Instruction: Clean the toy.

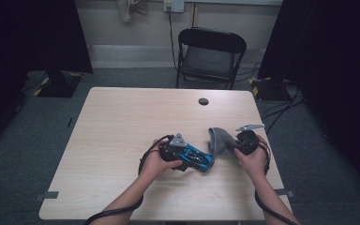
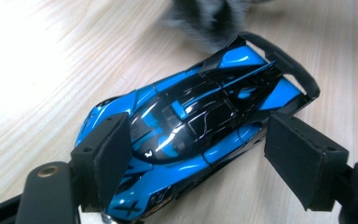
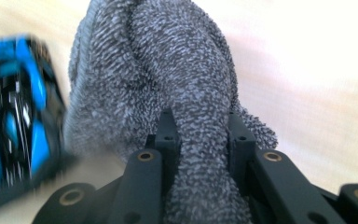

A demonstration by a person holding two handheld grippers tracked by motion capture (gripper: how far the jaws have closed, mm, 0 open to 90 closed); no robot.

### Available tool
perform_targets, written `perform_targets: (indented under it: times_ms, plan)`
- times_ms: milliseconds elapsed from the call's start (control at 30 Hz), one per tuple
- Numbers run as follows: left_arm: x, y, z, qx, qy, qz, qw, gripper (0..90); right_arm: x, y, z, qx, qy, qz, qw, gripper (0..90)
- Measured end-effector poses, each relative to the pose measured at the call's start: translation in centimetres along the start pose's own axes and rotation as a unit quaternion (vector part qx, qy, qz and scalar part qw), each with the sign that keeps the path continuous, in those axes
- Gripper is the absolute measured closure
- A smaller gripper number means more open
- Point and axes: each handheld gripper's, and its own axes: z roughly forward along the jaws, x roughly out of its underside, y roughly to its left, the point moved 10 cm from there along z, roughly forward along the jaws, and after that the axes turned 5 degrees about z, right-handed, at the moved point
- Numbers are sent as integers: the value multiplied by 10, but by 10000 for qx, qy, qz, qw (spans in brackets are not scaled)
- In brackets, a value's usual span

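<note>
Toy car (image 2: 186,135): glossy blue body with black panels and thin black lines, low wedge shape, pointed nose, black loop-shaped wing at the tail. The hard plastic shell catches bright highlights. In the high view the car (image 1: 197,158) lies on the table (image 1: 122,122) in the near middle, just right of the left hand (image 1: 155,161).

Left hand-held gripper (image 2: 196,158): jaws apart, straddling the car across its front half. One square black pad sits against the car's side; the other pad stands just off the opposite flank with a gap showing. Pads are matte, foam-like, flat-faced. In the high view this hand-held gripper (image 1: 180,152) carries a grey three-cornered plate on top.

Cloth (image 3: 168,84): grey terry, looped nubby pile, soft and bunched into a thick rounded fold. In the high view the cloth (image 1: 218,139) rests on the table just right of the car, near its tail.

Right hand-held gripper (image 3: 200,140): jaws clamped on a pinched ridge of the cloth, fabric bulging above and below the pads. In the high view it sits (image 1: 236,144) in the right hand (image 1: 253,159), near the right edge of the table.

Table: pale wood-grain top, smooth, rounded corners, with a small dark round cap (image 1: 203,101) at the far side. A black folding chair (image 1: 210,56) stands beyond the far edge.
</note>
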Motion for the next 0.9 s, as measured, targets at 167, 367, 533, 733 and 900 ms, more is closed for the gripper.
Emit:
perform_targets:
  times_ms: [167, 367, 533, 733, 900]
  plan:
    - [-6, -6, 3, 35, -45, 101, 9999, 226, -31, 12, 13, 105, -241, 87, 9996, 725]
    - [-5, -2, 8, -143, 0, 224, 9996, 222, -45, 47, 43, -112, -178, 88, 9997, 724]
    - [-1, 2, 10, -239, 63, 178, 9995, 175, -30, 72, 63, -300, 181, -225, 9991, 723]
    - [-1, 1, 10, -240, 112, 278, 9993, 176, -19, 77, 56, -614, 289, -618, 9958, 723]
    - [-2, 0, 11, -210, 137, 299, 9992, 183, -10, 72, 47, -782, 346, -627, 9944, 723]
